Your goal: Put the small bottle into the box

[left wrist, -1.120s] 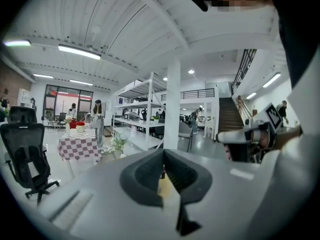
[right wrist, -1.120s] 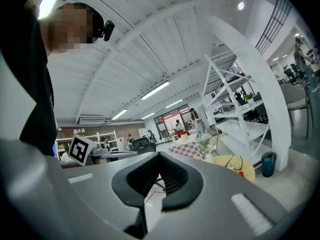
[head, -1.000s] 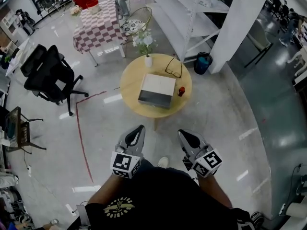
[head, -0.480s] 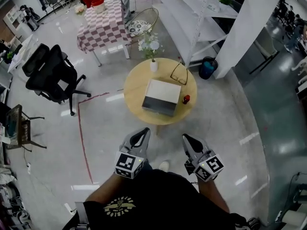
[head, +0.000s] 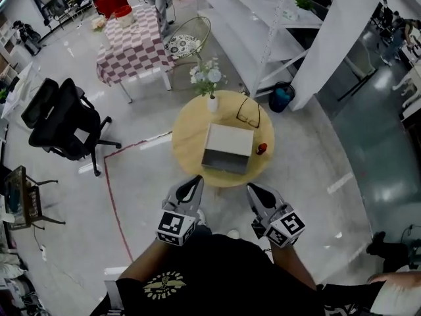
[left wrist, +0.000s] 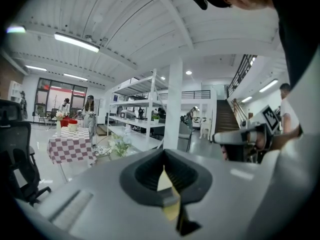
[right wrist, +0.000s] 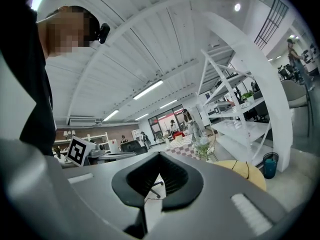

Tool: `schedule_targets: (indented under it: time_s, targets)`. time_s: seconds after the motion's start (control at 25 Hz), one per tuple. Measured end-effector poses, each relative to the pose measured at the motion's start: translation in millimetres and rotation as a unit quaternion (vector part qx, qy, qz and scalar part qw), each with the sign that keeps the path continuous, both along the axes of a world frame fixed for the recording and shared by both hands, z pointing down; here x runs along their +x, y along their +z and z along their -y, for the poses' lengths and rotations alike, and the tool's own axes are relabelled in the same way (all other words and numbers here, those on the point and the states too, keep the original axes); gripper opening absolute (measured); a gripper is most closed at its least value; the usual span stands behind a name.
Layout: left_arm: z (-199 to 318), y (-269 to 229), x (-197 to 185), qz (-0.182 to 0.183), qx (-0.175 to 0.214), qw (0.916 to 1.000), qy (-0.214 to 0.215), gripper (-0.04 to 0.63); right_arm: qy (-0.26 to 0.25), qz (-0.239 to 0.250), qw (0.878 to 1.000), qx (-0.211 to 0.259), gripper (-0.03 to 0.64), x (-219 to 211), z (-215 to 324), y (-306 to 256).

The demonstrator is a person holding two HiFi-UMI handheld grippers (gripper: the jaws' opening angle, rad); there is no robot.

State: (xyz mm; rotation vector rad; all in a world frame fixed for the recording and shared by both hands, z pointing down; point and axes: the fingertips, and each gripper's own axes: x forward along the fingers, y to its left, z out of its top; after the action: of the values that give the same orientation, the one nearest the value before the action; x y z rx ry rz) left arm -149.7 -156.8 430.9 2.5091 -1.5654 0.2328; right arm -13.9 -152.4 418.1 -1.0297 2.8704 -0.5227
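Item: small bottle (head: pixel 262 149). It is red, upright on the round table (head: pixel 187 140), close to the rim at 4 o'clock, just beside the box's right edge but apart from it.

Item: box (head: pixel 228 147). It has a white top and a grey near side, and sits mid-table with its near edge short of the rim at 6 o'clock.

Also on the table: glasses (head: pixel 248 110) at 1 o'clock and a flower vase (head: pixel 212 102) at the 12 o'clock rim.

Your tools: left gripper (head: pixel 193 180) and right gripper (head: pixel 252 189). Both are pressed together with nothing between the jaws, and both are held over the floor short of the table's 6 o'clock edge.

Room to move: there is floor between you and the table, and wide floor from 3 to 5 o'clock. A red floor line (head: pixel 110 189) runs at 8 o'clock. The office chair (head: pixel 59 114) stands well apart at 9 o'clock. The blue bin (head: pixel 281 99) and white pillar (head: pixel 332 38) crowd 2 o'clock, with shelving (head: pixel 253 25) at 1 o'clock.
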Motion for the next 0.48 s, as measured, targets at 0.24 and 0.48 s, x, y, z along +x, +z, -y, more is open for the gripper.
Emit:
schedule_targets:
  time_s: [0.24, 0.48]
  targets:
    - [41, -9, -26, -0.018, 0.003, 0.9989, 0.043, 0.0, 0.029, -0.021, 0.999, 0.016, 0.008, -35, 29, -18]
    - [70, -8, -42, -0.04, -0.002, 0.9946, 0.096, 0.0, 0.09, -0.044, 0.995, 0.002, 0.008, -51, 41, -11]
